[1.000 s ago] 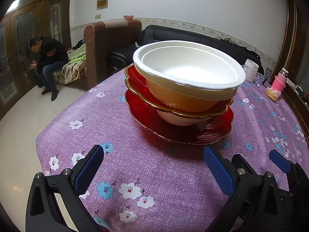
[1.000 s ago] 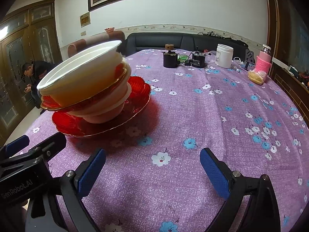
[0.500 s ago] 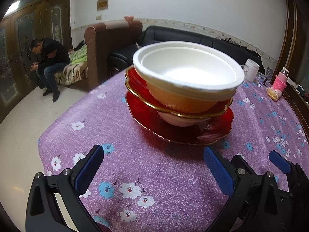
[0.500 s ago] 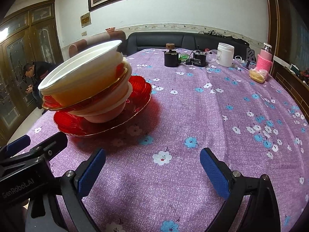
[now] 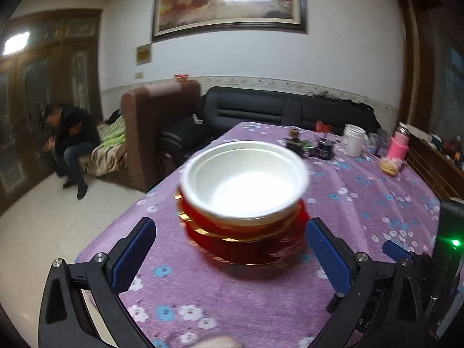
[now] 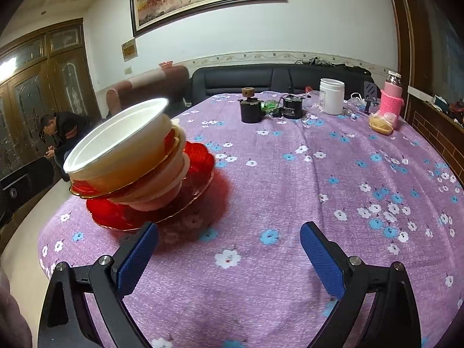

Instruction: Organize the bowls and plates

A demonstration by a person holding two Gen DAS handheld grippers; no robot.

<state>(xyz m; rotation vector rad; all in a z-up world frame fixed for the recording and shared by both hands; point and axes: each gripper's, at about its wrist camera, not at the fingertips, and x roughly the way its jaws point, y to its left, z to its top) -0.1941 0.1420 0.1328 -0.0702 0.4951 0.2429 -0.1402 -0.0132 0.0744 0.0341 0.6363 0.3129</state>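
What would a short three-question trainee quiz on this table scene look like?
1. True or false: the left gripper holds the white bowl.
2. What colour is the bottom plate?
3. The white jar stands: A) beside the stack, B) at the table's far end, C) on the sofa.

Key: 1 false, both grippers are open and empty; 2 red; 3 B.
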